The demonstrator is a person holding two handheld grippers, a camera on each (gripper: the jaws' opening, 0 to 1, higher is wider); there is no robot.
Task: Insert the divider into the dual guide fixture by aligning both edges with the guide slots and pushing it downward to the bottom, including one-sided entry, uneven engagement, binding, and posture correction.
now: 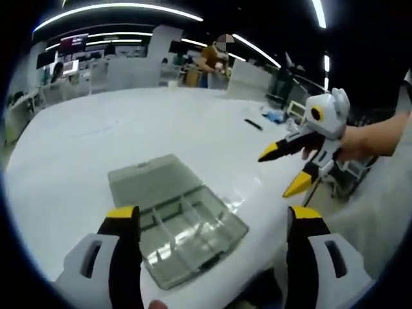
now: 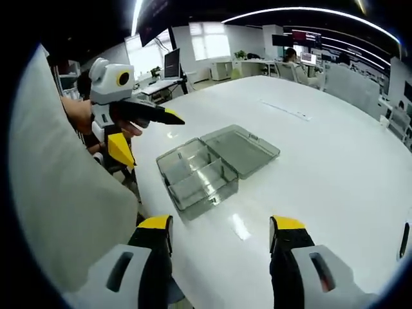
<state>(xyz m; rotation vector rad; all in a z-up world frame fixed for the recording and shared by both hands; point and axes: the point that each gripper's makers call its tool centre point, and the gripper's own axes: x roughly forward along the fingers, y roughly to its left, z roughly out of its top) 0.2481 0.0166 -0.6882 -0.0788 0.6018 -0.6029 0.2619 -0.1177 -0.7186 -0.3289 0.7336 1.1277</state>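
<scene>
A clear plastic compartment box (image 1: pixel 187 238) lies on the white table (image 1: pixel 96 148) with its lid (image 1: pixel 151 177) folded open flat beside it. Thin clear dividers stand inside it; I cannot tell whether any is loose. My left gripper (image 1: pixel 214 215) hovers open just before the box, nothing between its jaws. The right gripper (image 1: pixel 283 170) comes in from the right, held in a hand, open and empty, above the table edge. In the right gripper view the box (image 2: pixel 196 177) and lid (image 2: pixel 241 149) lie ahead of my open right gripper (image 2: pixel 221 224); the left gripper (image 2: pixel 149 138) hangs open left of the box.
The table's near edge (image 2: pixel 151 199) runs close to the box. A small dark object (image 1: pixel 253 124) and a blue item (image 1: pixel 273 116) lie farther out on the table. A person's light sleeve (image 2: pixel 58 193) is on the left. Office desks and a person (image 1: pixel 209 58) stand far behind.
</scene>
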